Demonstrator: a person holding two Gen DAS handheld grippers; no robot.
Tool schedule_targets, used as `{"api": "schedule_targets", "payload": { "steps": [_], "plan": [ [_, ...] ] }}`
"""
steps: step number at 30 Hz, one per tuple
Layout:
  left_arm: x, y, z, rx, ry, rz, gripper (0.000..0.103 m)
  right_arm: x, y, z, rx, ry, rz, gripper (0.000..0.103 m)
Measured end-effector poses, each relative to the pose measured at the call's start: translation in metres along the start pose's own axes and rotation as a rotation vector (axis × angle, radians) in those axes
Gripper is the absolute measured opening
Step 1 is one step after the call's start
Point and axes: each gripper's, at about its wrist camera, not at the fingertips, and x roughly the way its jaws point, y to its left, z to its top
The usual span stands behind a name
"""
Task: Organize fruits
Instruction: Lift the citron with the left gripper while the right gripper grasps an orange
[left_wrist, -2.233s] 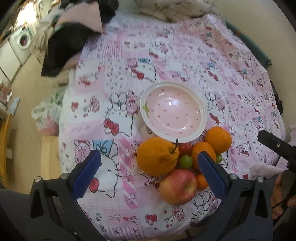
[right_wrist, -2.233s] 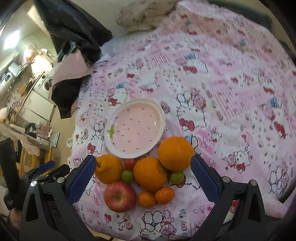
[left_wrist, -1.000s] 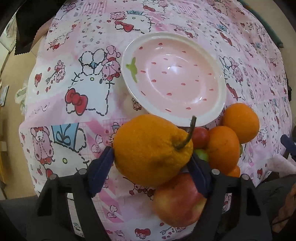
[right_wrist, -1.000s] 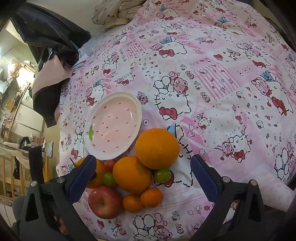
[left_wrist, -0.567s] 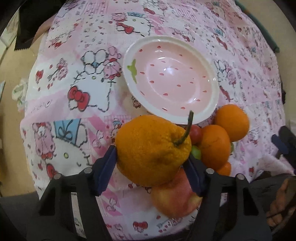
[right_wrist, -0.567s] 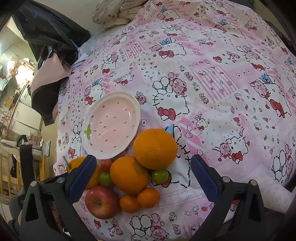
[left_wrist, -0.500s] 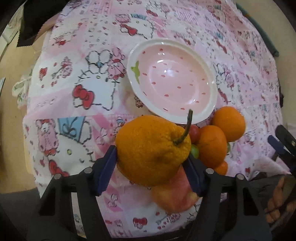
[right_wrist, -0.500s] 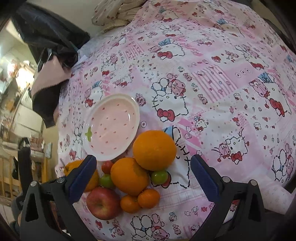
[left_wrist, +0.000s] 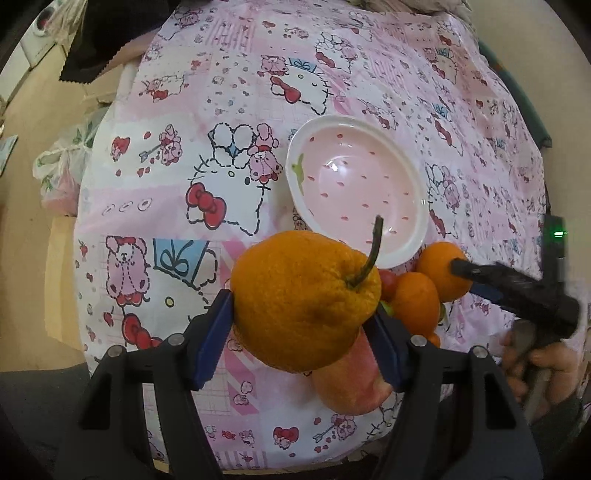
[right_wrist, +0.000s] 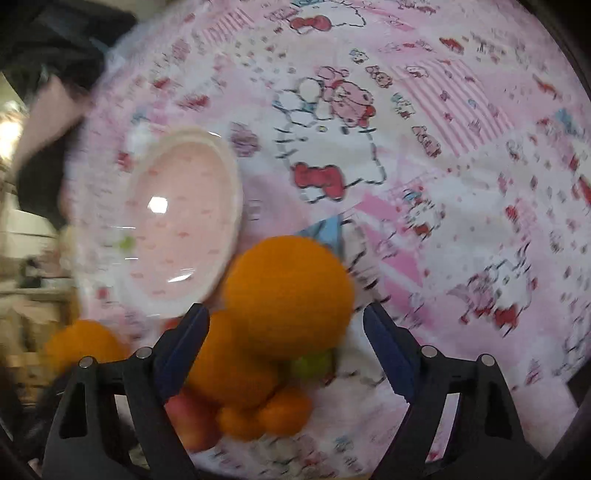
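Orange, pebbled rind fills the gap of the left tongs (left_wrist: 303, 321): the blue pads press both flanks of a bumpy, necked citrus (left_wrist: 301, 301) with a curved green stem, held clear of the cloth near the front edge of the tabletop. Grip looks firm; jaws roughly half closed on the fruit.

Step in hand, as judged: carrying this citrus to the pink strawberry-print bowl (left_wrist: 421, 206), which sits empty just beyond the fruit pile. Next move calls for travel forward over the rim, then a low release, since the glossy bowl is shallow and a round fruit may roll.

Right tongs (right_wrist: 286, 343) straddle a smooth round orange (right_wrist: 288, 295); jaws have just been closing but the pads stand visibly apart from the skin, so nothing is gripped yet. View is motion-blurred.

Remaining pile by the bowl's near rim: a second orange (left_wrist: 415, 301), an apple (left_wrist: 349, 380) with waxy red-yellow skin, small mandarins (right_wrist: 284, 411), a green cherry tomato (right_wrist: 314, 363). Fruits touch one another, so lifting one may nudge its neighbours.

Cloth: soft pink cartoon-print tablecloth (left_wrist: 207, 147), slightly wrinkled.
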Motion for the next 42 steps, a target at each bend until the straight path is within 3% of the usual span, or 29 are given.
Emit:
{"api": "schedule_targets", "payload": {
  "steps": [8, 19, 25, 26, 27, 28, 31, 38, 41, 42],
  "plan": [
    [0.000, 0.005, 0.003, -0.030, -0.004, -0.022, 0.065, 0.036, -0.001, 0.001, 0.059, 0.096, 0.068, 0.090],
    [-0.004, 0.006, 0.002, -0.048, -0.026, -0.036, 0.066, 0.016, -0.012, 0.001, 0.076, 0.012, 0.106, 0.081],
    [-0.006, 0.010, 0.002, -0.051, -0.044, -0.023, 0.066, -0.020, -0.017, -0.002, 0.100, -0.107, 0.183, 0.077],
    [-0.006, 0.011, 0.002, -0.052, -0.047, -0.021, 0.065, -0.029, -0.019, -0.002, 0.108, -0.138, 0.197, 0.066],
    [-0.006, 0.011, 0.002, -0.051, -0.049, -0.021, 0.066, -0.036, -0.022, -0.001, 0.114, -0.157, 0.244, 0.033],
    [-0.006, 0.011, 0.002, -0.051, -0.051, -0.020, 0.066, -0.043, -0.024, -0.001, 0.127, -0.168, 0.310, 0.025],
    [-0.004, 0.010, 0.001, -0.045, -0.054, -0.010, 0.066, -0.052, -0.022, -0.003, 0.089, -0.188, 0.239, 0.029],
    [0.001, 0.010, -0.001, -0.047, -0.043, 0.004, 0.066, -0.032, -0.035, -0.010, 0.173, -0.087, 0.277, 0.031],
    [-0.001, 0.010, 0.000, -0.046, -0.048, -0.002, 0.066, -0.026, -0.032, -0.009, 0.186, -0.080, 0.233, 0.071],
    [-0.001, 0.010, 0.001, -0.045, -0.050, -0.002, 0.066, -0.023, -0.032, -0.008, 0.196, -0.082, 0.231, 0.076]
  ]
}}
